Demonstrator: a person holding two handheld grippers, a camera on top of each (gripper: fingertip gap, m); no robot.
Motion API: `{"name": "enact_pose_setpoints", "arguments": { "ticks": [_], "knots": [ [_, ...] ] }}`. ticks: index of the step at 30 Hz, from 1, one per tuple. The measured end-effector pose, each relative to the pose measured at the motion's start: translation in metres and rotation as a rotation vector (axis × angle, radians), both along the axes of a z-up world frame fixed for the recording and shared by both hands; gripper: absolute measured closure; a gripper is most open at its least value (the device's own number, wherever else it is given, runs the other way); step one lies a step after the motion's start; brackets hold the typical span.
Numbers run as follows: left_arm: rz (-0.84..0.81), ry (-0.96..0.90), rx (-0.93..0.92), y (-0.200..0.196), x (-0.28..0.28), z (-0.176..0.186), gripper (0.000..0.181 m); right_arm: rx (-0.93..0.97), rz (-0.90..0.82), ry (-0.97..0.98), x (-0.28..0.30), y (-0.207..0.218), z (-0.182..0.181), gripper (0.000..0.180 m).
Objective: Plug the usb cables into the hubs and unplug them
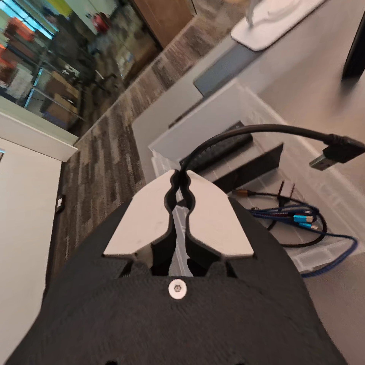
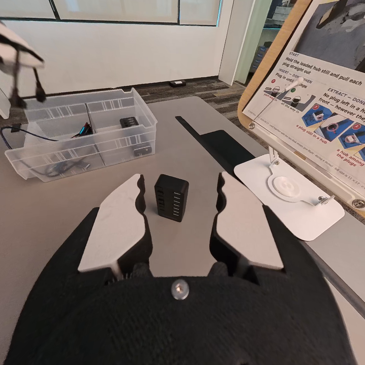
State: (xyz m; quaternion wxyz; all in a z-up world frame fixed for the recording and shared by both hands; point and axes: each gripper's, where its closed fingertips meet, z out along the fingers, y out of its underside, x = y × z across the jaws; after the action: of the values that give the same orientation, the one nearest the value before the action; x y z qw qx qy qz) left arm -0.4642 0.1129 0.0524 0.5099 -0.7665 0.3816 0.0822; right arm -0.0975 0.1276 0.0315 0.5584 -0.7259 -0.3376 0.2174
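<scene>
Left fingers point(image 1: 180, 175) pinch black usb cable point(image 1: 246, 131) | right fingers point(image 2: 180, 184) wide, flanking hub point(image 2: 170, 197)

In the left wrist view, the room beyond the glass wall point(image 1: 45, 59) is smeared by motion blur. The black cable point(image 1: 246, 131) vanishes between the left gripper's point(image 1: 180, 173) tips. In the right wrist view, that gripper and 2 dangling plug ends point(image 2: 40, 92) are blurred, and the board point(image 2: 324, 88) is cut off at the right edge.
</scene>
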Motion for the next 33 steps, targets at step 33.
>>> {"name": "enact_pose_setpoints", "arguments": {
  "ticks": [33],
  "knots": [
    [-1.159,-0.15,-0.946,-0.17,0.381,-0.068,0.164,0.48,0.842,-0.568,-0.028,-0.265,0.01,0.167]
  ]
}}
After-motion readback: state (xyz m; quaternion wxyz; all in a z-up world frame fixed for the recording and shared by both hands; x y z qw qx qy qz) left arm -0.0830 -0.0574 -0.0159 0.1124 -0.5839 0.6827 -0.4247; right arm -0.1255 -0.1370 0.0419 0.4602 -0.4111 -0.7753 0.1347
